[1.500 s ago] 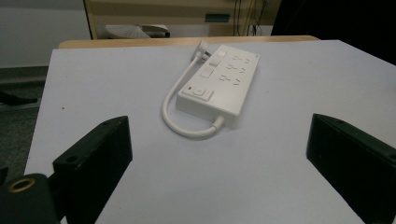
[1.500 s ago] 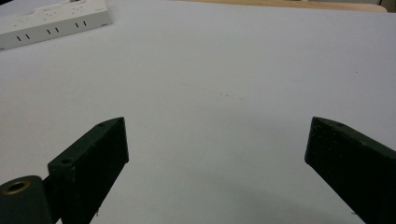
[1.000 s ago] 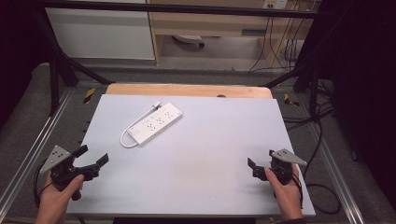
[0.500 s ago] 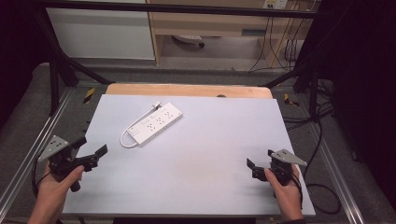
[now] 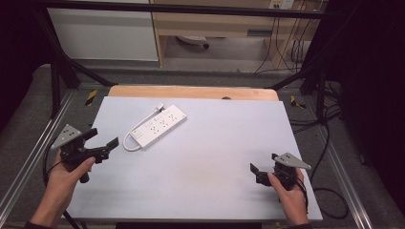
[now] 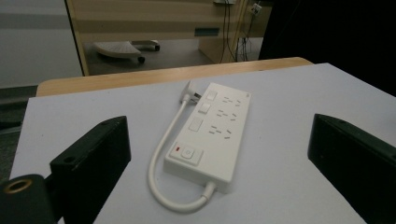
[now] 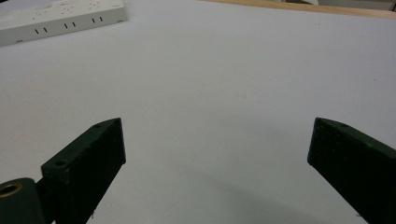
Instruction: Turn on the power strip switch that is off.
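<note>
White power strip lying flat on the table, cord looped at its near end; left gripper, jaws spread wide, just beside it; right gripper, likewise spread, well apart

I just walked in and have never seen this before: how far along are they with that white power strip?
Barely started. The power strip lies untouched on the table, its short cord looped beside it. The left gripper, jaws open, points at the strip from nearby. The right gripper waits open near the table's front edge. Grasping and any handling look still to come.
</note>
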Action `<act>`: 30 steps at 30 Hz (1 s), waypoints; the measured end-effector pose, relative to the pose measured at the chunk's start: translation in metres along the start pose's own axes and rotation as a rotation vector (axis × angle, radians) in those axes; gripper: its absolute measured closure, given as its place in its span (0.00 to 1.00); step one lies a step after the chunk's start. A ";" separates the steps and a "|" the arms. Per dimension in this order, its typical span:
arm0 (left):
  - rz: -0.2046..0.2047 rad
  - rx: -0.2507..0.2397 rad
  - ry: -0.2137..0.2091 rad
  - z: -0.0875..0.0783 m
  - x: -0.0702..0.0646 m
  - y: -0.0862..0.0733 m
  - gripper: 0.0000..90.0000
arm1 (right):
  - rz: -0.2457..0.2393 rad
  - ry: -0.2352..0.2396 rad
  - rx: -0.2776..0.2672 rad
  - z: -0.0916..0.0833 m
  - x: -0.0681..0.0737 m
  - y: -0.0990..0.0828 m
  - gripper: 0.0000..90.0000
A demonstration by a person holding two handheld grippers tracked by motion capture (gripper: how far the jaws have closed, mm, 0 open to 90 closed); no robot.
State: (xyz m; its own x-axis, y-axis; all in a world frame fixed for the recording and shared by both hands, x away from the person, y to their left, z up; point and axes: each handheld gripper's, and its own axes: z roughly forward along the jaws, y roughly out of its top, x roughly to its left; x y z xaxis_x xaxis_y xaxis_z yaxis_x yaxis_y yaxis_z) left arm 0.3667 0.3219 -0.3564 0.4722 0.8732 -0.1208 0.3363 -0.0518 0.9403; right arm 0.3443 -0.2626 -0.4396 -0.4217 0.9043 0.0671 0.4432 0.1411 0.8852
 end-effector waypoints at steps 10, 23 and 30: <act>0.020 0.010 -0.014 0.018 -0.006 0.020 0.07 | 0.000 0.012 0.009 0.001 0.003 0.001 0.04; 0.048 0.017 -0.001 0.040 -0.009 0.037 0.07 | 0.001 0.012 0.013 0.003 0.003 0.001 0.05; 0.049 0.017 -0.006 0.057 -0.012 0.045 0.07 | 0.000 0.014 0.011 0.003 0.003 0.001 0.05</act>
State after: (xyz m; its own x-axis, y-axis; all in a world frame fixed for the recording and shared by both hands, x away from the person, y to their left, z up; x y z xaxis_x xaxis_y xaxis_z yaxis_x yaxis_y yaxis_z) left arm 0.4226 0.2819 -0.3305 0.4929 0.8667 -0.0766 0.3266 -0.1027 0.9396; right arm 0.3458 -0.2586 -0.4396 -0.4328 0.8984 0.0740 0.4522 0.1454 0.8800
